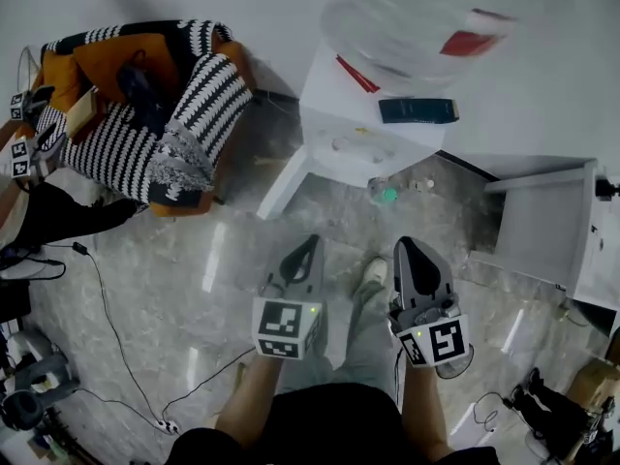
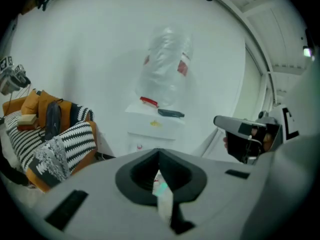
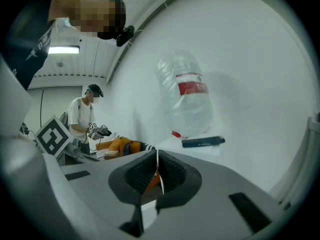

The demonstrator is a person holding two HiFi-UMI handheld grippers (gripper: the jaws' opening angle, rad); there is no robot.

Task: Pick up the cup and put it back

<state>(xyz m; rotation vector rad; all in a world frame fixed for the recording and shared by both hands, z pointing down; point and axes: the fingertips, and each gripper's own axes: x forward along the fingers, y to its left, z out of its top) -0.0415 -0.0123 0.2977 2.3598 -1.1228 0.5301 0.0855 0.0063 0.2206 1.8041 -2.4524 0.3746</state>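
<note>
A small clear cup (image 1: 387, 194) with a green glint stands low at the front of the white water dispenser (image 1: 363, 139), by the floor. In the left gripper view a green-tinted patch, possibly the cup, shows only through the slit below the jaws. Both grippers hang over the floor, short of the dispenser and apart from the cup. My left gripper (image 1: 311, 243) (image 2: 159, 156) has its jaws together with nothing held. The jaws of my right gripper (image 1: 402, 244) (image 3: 158, 156) are also shut and empty. The right gripper (image 2: 245, 134) also shows in the left gripper view.
A large water bottle (image 1: 436, 13) stands on the dispenser beside a dark flat box (image 1: 418, 110) and a red item (image 1: 356, 74). A striped armchair (image 1: 189, 114) with orange cushions sits left. Cables (image 1: 107, 318) cross the floor. White furniture (image 1: 542, 221) stands right. Another person (image 3: 82, 116) stands far off.
</note>
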